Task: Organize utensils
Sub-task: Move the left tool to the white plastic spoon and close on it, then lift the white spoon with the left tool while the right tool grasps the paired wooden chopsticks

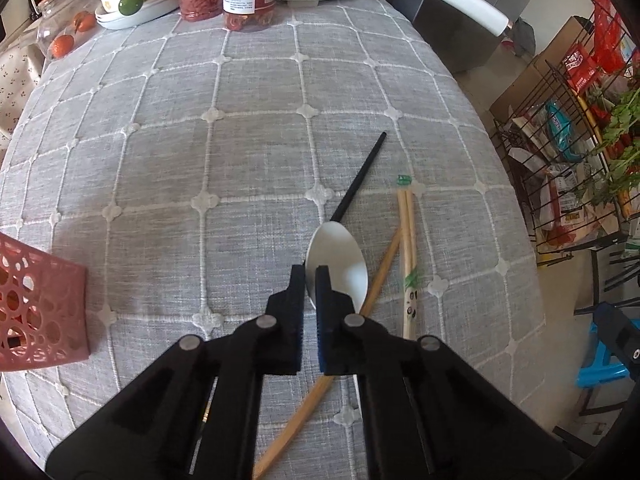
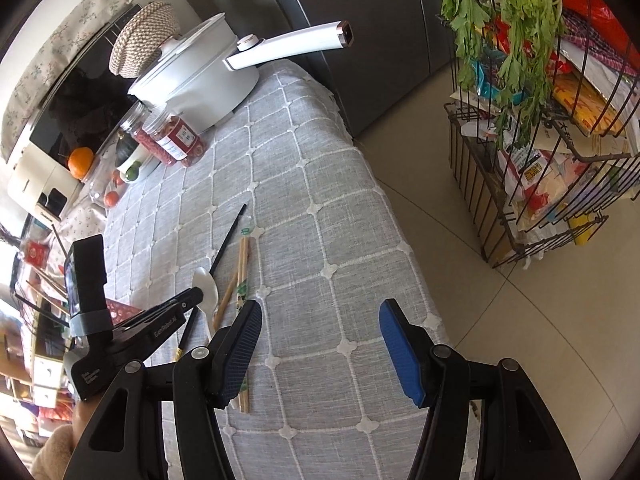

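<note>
Two grippers are at work over the grey checked tablecloth (image 1: 240, 128). At the far left lies a pink basket (image 1: 40, 304), likely the place for the utensils. To its right, the left gripper (image 1: 310, 280) has its jaws pressed together on the near rim of the white spoon (image 1: 340, 256), whose bowl rests on the cloth. Just right of the spoon a black chopstick (image 1: 362, 176) points away, a loose bamboo chopstick (image 1: 380, 272) passes under the bowl, and a wrapped pair of chopsticks (image 1: 408, 240) lies beside. The right gripper (image 2: 320, 344) hangs spread and empty. Since the pinch is only on a thin smooth edge, I would lift slowly and straight up, keeping the spoon level, so it does not slip or drag the bamboo chopstick
</note>
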